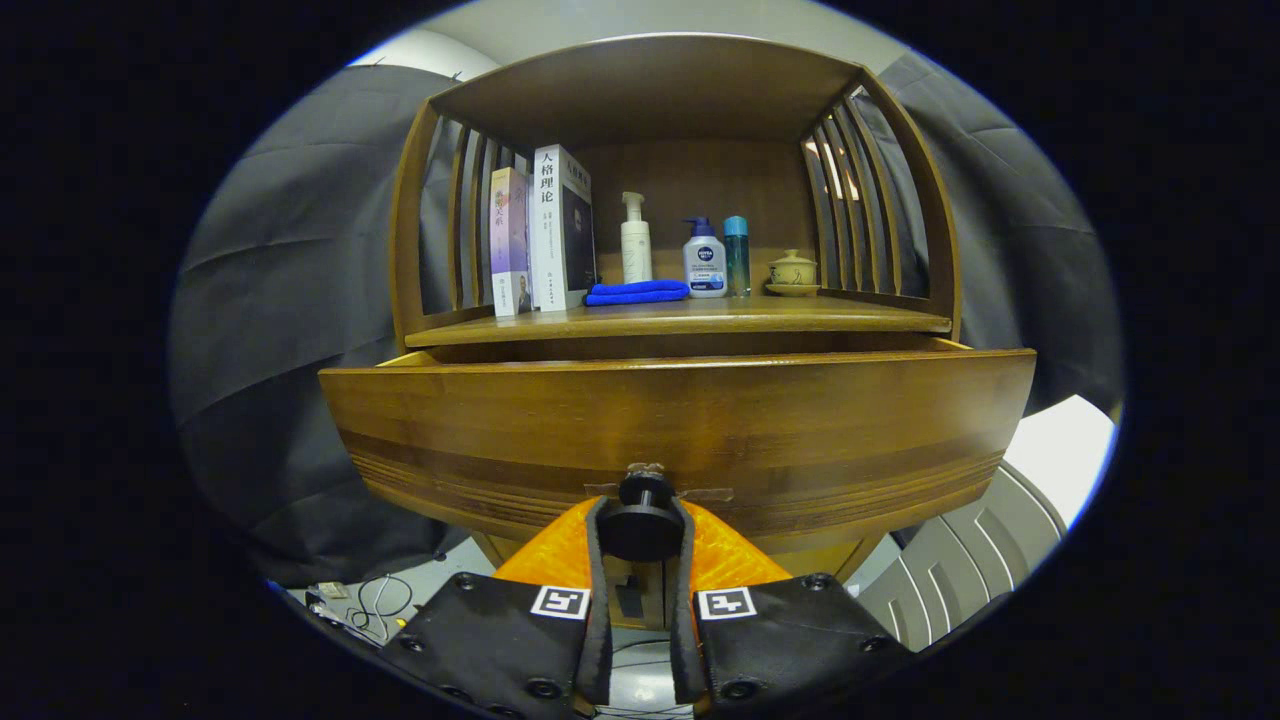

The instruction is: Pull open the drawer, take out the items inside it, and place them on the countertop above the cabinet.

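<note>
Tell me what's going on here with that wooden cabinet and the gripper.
A handheld gripper has its jaws closed on the round knob of the drawer, which stands pulled partway out from under the countertop. The drawer's inside is hidden behind its front panel. On the countertop sit two books, a blue cloth, three bottles and a small lidded cup.
</note>
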A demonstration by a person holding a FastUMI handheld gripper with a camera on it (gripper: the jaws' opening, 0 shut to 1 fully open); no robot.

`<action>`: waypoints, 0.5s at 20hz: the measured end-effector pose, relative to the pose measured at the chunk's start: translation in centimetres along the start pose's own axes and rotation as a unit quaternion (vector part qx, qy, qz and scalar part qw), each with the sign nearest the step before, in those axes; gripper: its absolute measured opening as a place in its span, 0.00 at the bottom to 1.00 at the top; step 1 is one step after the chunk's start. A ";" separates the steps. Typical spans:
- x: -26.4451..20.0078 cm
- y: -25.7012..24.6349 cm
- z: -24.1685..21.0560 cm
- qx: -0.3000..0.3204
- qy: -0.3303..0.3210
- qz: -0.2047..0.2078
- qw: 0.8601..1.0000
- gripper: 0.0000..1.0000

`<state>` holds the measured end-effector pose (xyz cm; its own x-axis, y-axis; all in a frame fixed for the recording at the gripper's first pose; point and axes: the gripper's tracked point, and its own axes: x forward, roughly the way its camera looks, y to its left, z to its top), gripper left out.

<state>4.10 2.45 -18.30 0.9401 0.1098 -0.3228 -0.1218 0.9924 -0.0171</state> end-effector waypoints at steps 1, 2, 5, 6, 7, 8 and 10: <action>-0.4 0.0 -0.1 -0.001 0.002 0.000 1.000 0.25; -0.8 0.1 -0.3 -0.002 0.002 0.001 1.000 0.25; -2.0 0.3 -1.0 -0.006 0.007 0.004 1.000 0.25; -2.3 0.3 -1.4 -0.006 0.010 0.006 1.000 0.25; -2.6 0.4 -1.2 -0.008 0.002 0.006 1.000 0.25; -3.0 0.4 -1.7 -0.011 0.008 0.007 1.000 0.25; -3.6 0.4 -1.8 -0.010 0.012 0.009 1.000 0.25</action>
<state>0.09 2.35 -18.89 0.9301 0.1259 -0.3452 -0.1448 0.9890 -0.0293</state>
